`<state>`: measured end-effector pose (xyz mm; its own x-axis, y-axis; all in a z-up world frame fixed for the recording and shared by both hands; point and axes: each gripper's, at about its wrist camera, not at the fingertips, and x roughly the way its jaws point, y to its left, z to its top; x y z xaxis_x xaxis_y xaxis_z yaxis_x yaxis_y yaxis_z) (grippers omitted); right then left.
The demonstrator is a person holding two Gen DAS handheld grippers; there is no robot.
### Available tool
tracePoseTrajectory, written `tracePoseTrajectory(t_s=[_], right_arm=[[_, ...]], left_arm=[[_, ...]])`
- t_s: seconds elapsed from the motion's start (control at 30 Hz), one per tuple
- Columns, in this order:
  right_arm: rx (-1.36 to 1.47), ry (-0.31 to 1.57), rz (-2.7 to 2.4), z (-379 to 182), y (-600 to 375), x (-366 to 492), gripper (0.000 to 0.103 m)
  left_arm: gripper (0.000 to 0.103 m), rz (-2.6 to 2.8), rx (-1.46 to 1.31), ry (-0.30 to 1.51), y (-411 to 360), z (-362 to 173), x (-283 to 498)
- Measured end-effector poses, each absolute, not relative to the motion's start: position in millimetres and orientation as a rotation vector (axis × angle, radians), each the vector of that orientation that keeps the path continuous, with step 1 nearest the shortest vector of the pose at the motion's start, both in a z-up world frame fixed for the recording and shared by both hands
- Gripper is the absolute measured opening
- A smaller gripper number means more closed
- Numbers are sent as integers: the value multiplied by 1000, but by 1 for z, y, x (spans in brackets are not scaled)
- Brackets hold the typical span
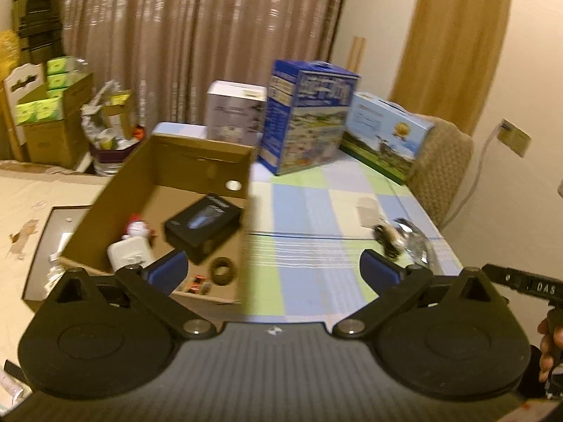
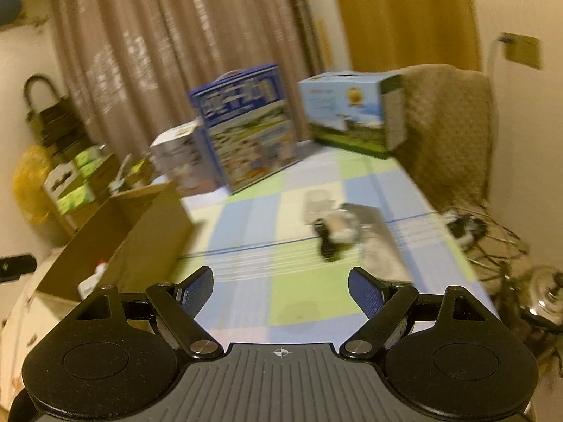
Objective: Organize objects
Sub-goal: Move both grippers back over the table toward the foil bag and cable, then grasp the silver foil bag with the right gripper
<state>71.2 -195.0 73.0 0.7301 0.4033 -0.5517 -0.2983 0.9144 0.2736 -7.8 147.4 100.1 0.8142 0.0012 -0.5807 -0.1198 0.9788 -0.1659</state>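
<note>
An open cardboard box (image 1: 197, 151) sits at the left of a checked tablecloth (image 1: 302, 211). Inside it lie a black box (image 1: 204, 225), a white charger (image 1: 130, 253), a small red and white figure (image 1: 137, 228), a dark ring (image 1: 222, 270) and small orange pieces (image 1: 197, 279). On the cloth to the right lie a white object (image 2: 318, 202), a black and white item (image 2: 330, 235) and a shiny plastic bag (image 2: 373, 232). My left gripper (image 1: 274, 267) is open and empty beside the box's near right corner. My right gripper (image 2: 281, 288) is open and empty, short of the items.
Three printed cartons stand at the table's far end: white (image 1: 234, 112), blue (image 1: 306, 116) and light blue (image 1: 383, 133). A chair with a brown cover (image 2: 447, 130) stands at the right. Cables and a metal kettle (image 2: 542, 295) lie right of the table. Boxes (image 1: 45, 105) are stacked at the left wall.
</note>
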Motion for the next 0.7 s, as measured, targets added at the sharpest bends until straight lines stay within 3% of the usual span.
tracePoseTrajectory(t_s=[0.7], right_arm=[[226, 711, 308, 53, -262, 134, 81]], left_arm=[[102, -96, -84, 720, 45, 64, 96]])
